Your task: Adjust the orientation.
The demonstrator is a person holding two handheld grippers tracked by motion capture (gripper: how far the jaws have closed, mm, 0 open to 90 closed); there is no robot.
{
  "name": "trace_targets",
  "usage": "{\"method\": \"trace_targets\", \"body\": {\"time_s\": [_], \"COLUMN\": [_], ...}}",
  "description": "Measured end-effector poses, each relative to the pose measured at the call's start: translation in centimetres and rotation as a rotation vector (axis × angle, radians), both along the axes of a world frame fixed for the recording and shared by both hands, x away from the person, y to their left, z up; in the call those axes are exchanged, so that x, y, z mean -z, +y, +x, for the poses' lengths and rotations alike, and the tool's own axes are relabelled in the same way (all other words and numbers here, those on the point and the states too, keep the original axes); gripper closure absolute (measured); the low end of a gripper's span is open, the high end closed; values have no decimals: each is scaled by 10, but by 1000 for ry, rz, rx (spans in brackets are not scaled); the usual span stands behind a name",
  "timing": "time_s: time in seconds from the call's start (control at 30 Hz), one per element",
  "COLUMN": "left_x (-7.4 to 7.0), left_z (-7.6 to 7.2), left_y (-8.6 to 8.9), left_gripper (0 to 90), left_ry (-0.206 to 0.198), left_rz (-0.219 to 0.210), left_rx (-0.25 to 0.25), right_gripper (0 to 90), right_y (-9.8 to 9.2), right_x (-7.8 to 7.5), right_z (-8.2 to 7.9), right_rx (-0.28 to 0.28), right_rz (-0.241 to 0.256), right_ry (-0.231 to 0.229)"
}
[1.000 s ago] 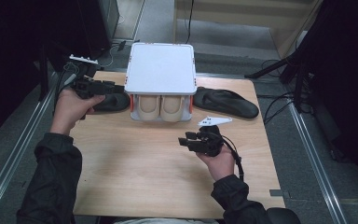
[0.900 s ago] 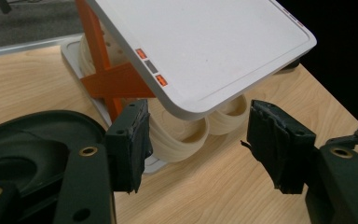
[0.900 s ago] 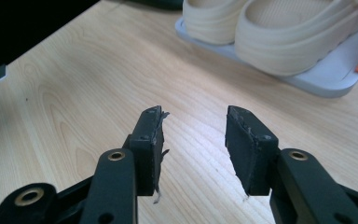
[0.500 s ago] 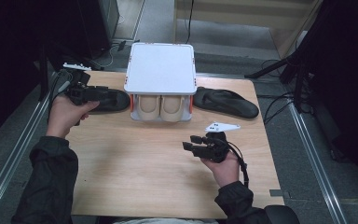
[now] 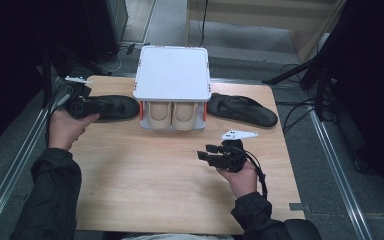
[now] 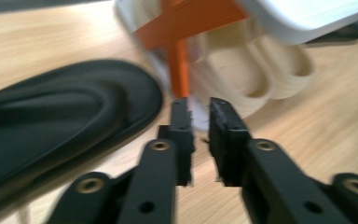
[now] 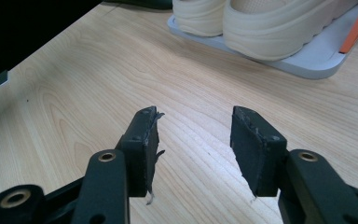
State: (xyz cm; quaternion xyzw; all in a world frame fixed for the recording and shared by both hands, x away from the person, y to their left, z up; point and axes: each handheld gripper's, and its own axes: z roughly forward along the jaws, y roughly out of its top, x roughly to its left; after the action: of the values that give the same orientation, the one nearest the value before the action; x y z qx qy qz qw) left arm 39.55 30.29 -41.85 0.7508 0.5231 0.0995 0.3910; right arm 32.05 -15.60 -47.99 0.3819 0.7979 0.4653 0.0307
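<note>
The pale wooden table [image 5: 145,190] carries everything. At its far middle stands a white plastic two-tier shoe rack with orange corner posts [image 5: 172,75], which serves as the landmark. On the rack's lower shelf sit two cream rubber-soled shoes [image 5: 172,115], side by side, toes toward the person.

Right of the rack lies a black foam sandal [image 5: 242,109], flat on the wood, its near end just beside the rack's right post. Left of the rack lies a second black foam sandal [image 5: 107,106], its toe end close to the rack's left post; in the left gripper view it [image 6: 60,121] lies left of the jaws and apart from them.

The left gripper [image 5: 77,106] is held at the outer end of that sandal, well left of the rack. In its own view the jaws of the left gripper [image 6: 199,135] stand nearly together with a narrow gap, pinching nothing, pointed toward the rack's orange post [image 6: 181,65].

The right gripper [image 5: 215,156] hangs over bare wood in front of the rack and slightly to its right, well apart from both sandals. In its own view the right gripper [image 7: 196,149] has its jaws spread wide, with only table between them.
</note>
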Motion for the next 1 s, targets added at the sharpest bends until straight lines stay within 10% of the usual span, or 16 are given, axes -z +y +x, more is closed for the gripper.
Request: {"method": "trace_targets", "body": {"time_s": [0.5, 1.0], "left_x": [36, 68], "left_z": [21, 50], "left_y": [54, 91], "left_gripper": [900, 900], "left_ry": [40, 66], "left_rz": [-42, 23], "left_rx": [-87, -205], "right_gripper": [524, 523], "right_y": [4, -2], "right_x": [5, 11], "right_z": [1, -12], "right_rx": [-9, 8], "right_rz": [-23, -36], "right_ry": [15, 37]}}
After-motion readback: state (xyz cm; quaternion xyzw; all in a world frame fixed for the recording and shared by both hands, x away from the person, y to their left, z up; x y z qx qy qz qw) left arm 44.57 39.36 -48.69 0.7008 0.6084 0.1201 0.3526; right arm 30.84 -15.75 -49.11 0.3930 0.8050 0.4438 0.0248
